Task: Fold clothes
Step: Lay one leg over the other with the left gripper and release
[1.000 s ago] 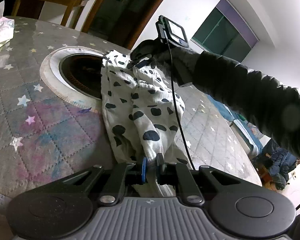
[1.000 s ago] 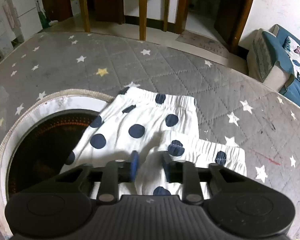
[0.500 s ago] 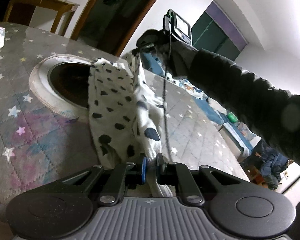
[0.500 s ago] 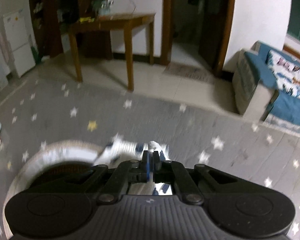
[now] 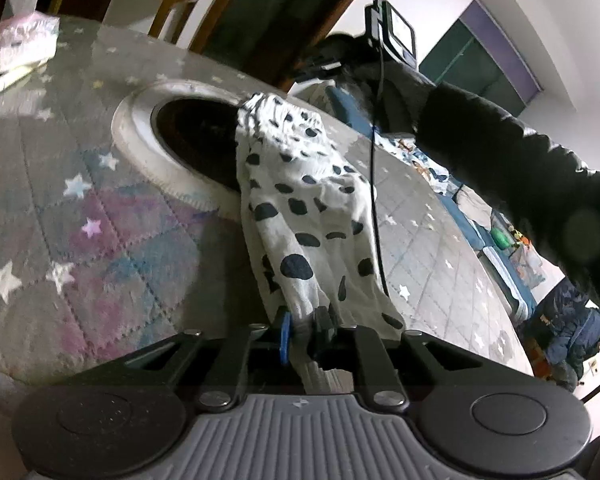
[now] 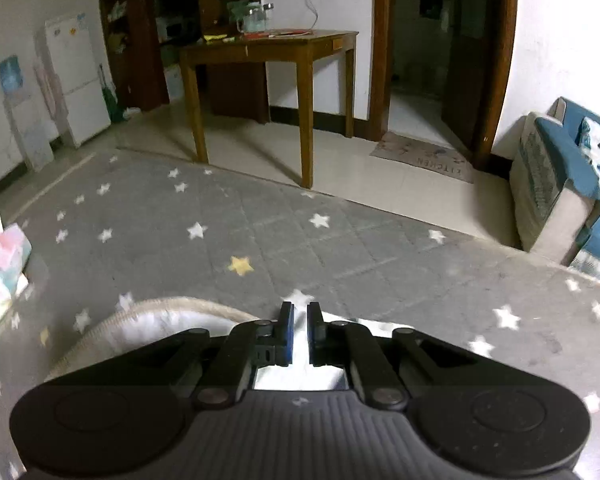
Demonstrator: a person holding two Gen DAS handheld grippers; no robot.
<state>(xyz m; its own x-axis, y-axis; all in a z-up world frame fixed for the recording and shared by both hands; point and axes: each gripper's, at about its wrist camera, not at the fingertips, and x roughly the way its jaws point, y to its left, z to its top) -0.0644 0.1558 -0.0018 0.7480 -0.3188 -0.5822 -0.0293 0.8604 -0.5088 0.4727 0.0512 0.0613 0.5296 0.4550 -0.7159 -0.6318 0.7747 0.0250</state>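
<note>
The spotted garment (image 5: 300, 200) hangs stretched between your two grippers above the star-quilted surface (image 5: 80, 208), its far part draped by the round opening (image 5: 196, 136). The left gripper (image 5: 303, 330) has its jaws clenched on the near end; the right gripper (image 6: 299, 334) pinches white cloth in a narrow gap. Keep both ends taut and level, so the fold lands without wrinkles.

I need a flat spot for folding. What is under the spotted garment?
The spotted garment covers the star-patterned quilt and part of a round dark opening; whatever is under the cloth is hidden.
</note>
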